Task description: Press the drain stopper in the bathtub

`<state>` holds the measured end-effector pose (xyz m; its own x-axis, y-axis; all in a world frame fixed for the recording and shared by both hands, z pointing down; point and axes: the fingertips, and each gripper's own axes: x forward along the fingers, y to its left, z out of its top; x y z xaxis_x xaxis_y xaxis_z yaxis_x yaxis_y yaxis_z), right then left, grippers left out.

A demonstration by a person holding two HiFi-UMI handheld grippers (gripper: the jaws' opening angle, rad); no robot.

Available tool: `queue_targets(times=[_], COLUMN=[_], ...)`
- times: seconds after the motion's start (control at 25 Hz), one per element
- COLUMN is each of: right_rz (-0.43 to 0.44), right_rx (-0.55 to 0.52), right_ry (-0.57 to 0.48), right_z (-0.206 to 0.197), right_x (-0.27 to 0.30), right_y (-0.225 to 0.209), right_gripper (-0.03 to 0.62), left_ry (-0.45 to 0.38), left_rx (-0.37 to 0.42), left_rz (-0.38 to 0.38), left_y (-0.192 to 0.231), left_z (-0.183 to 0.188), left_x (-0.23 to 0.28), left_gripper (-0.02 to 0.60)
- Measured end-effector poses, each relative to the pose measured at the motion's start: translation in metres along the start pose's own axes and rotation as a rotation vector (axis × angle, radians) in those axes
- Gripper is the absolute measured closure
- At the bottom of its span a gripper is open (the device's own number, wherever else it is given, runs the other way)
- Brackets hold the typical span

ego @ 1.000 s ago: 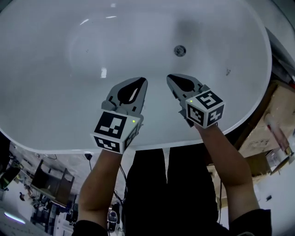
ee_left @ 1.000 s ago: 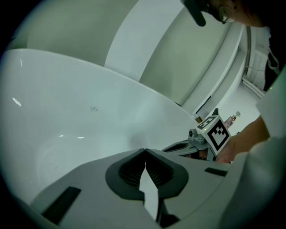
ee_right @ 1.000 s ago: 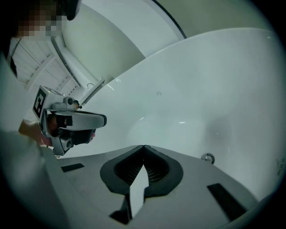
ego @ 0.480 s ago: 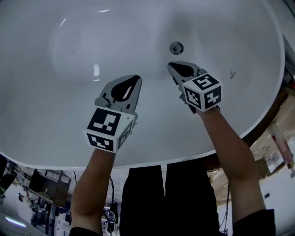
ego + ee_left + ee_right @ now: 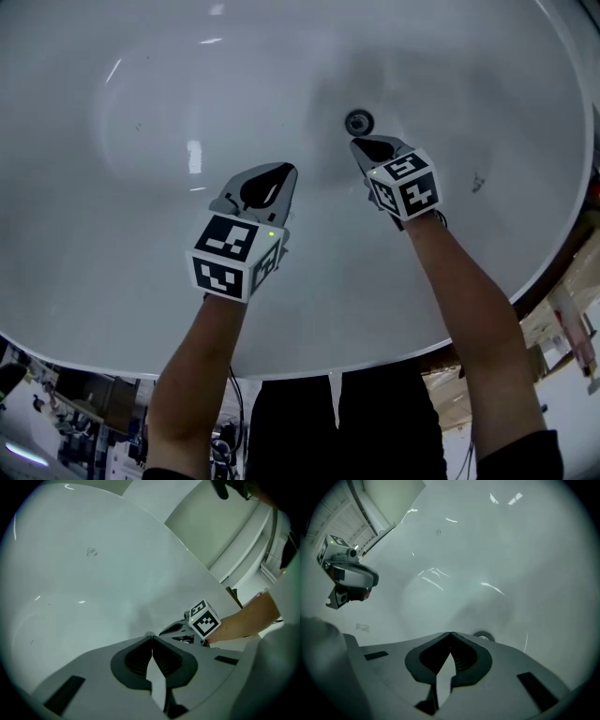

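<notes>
head view showed right gripper [image 5: 362, 143] clenched shut, empty, tips just beside drain stopper [image 5: 358, 122] in bathtub [image 5: 141, 234]; left gripper [image 5: 284, 170] also clenched, empty, off to its side.

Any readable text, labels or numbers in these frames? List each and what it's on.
No readable text anywhere.
Cubes on the left gripper and right gripper: black-and-white square patterns only, no letters or digits.
One small mark on the bathtub wall: too small to read.
</notes>
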<state>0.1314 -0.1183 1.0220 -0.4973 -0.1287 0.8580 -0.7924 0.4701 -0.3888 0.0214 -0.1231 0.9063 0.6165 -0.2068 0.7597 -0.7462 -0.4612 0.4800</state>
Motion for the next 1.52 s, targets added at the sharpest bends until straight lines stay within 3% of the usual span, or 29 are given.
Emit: queue_targets(times=[0.4, 0.72, 1.08, 1.2, 1.32, 1.52], right_rz=[-0.108, -0.149, -0.213, -0.247, -0.243, -0.187], right_rx=[-0.131, -0.281, -0.309, -0.368, -0.419, -0.39], right_ry=[0.168, 0.255, 0.326, 0.368, 0.41, 0.452], right_z=[-0.037, -0.048, -0.051, -0.05, -0.053, -0.052], right_x=[0.049, 0.075, 0.082, 0.083, 0.086, 0.087], right_y=[-0.053, -0.074, -0.082, -0.082, -0.081, -0.08], right_gripper=[0.58, 0.58, 0.577, 0.576, 0.576, 0.576], left_ry=[0.037, 0.059, 0.063, 0.066, 0.059, 0.054], left_rx=[-0.036, -0.084, -0.095, -0.11, -0.137, -0.142], left_rz=[0.024, 0.038, 0.032, 0.03, 0.026, 0.024], left_y=[0.03, 0.057, 0.063, 0.065, 0.066, 0.065], left_z=[-0.035, -0.052, -0.06, -0.066, -0.071, -0.073], left_x=[0.045, 0.067, 0.085, 0.088, 0.088, 0.086], left_gripper=[0.565, 0.565, 0.565, 0.565, 0.565, 0.565])
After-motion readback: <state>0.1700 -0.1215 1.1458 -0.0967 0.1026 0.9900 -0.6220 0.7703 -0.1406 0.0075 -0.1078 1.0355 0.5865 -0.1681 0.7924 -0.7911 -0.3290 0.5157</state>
